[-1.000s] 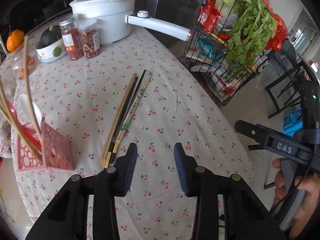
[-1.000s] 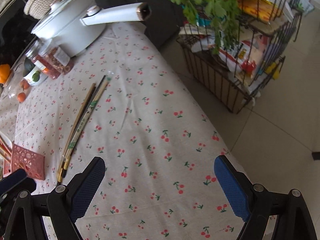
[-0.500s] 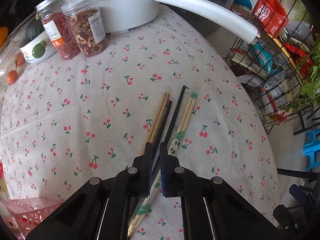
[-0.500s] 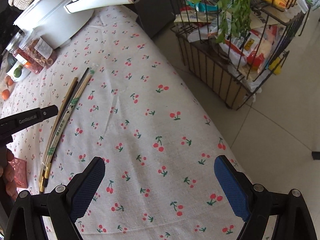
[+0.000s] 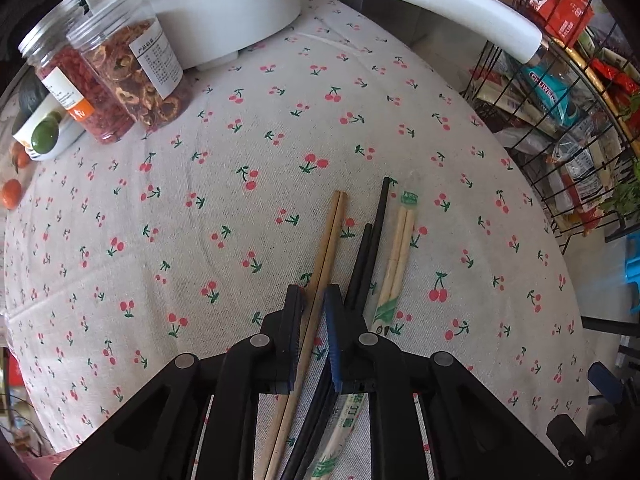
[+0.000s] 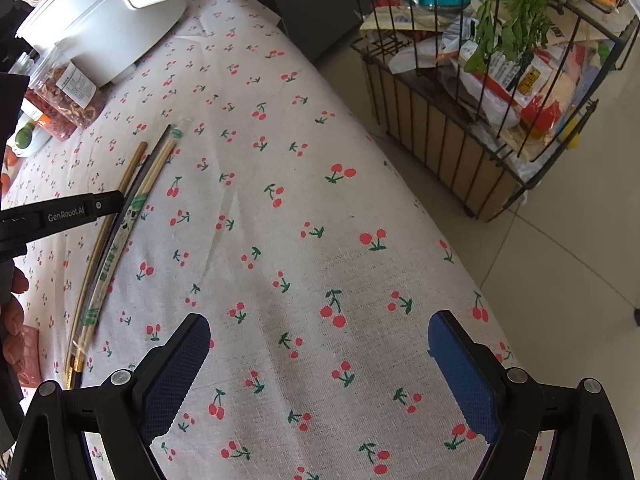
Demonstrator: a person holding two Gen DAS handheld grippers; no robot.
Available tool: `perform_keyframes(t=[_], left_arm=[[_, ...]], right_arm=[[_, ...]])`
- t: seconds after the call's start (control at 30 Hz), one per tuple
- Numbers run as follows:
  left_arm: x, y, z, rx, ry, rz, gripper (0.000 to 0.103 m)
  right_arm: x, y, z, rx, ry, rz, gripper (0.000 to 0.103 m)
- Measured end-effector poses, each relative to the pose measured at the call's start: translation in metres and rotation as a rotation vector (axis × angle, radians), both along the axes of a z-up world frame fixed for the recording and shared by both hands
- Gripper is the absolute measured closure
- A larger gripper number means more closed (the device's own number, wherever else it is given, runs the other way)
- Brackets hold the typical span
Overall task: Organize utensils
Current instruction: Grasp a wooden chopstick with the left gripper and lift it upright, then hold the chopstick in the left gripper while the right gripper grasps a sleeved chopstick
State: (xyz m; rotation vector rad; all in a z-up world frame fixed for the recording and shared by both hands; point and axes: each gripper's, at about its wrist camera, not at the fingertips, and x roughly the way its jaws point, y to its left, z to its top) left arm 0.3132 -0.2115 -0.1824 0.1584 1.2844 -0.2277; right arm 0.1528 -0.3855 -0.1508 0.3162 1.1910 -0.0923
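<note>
Three pairs of chopsticks lie side by side on the cherry-print tablecloth: a brown wooden pair (image 5: 329,236), a black pair (image 5: 372,240), and a pale bamboo pair in a clear wrapper (image 5: 398,248). My left gripper (image 5: 314,300) is down on the cloth with its fingers closed around the brown wooden pair. The black pair lies just right of the right finger. In the right wrist view the same chopsticks (image 6: 132,200) lie at the left, with the left gripper (image 6: 60,216) over them. My right gripper (image 6: 320,356) is wide open and empty above the cloth.
A white pot (image 5: 208,8) with a long handle (image 5: 420,4) stands at the back, beside two jars of dried food (image 5: 132,80). A wire rack of packets and greens (image 6: 500,80) stands off the table's right edge. A pink basket (image 6: 28,356) is at the left.
My left gripper has moved forward and down onto the chopsticks and closed from open to a narrow grip around the brown pair. The right gripper stays open and has shifted slightly.
</note>
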Motion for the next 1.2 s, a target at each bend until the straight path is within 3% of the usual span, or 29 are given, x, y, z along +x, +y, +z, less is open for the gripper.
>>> perform_keyframes(t=[0.17, 0.33, 0.5, 0.67, 0.8, 1.2], left_arm=[[0.003, -0.005, -0.001, 0.017, -0.025, -0.002, 0.091], [-0.02, -0.013, 0.009, 0.023, -0.095, -0.055, 0.092], [-0.061, -0.009, 0.049, -0.038, -0.159, -0.087, 0.092], [-0.116, 0.005, 0.096, -0.073, -0.257, -0.15, 0.093], [-0.154, 0.03, 0.125, -0.125, -0.303, -0.139, 0.096], [-0.243, 0.098, 0.175, -0.232, -0.445, -0.109, 0.099]], right_arm=[[0.004, -0.002, -0.002, 0.0, 0.009, -0.021, 0.011], [-0.002, 0.0, 0.006, -0.005, 0.004, -0.01, 0.011], [-0.015, -0.003, 0.018, -0.008, -0.005, -0.029, 0.011], [-0.03, -0.011, 0.032, 0.064, -0.021, -0.117, 0.011], [-0.041, -0.013, 0.044, 0.12, -0.046, -0.17, 0.011], [-0.05, 0.013, 0.056, 0.103, -0.068, -0.136, 0.011]])
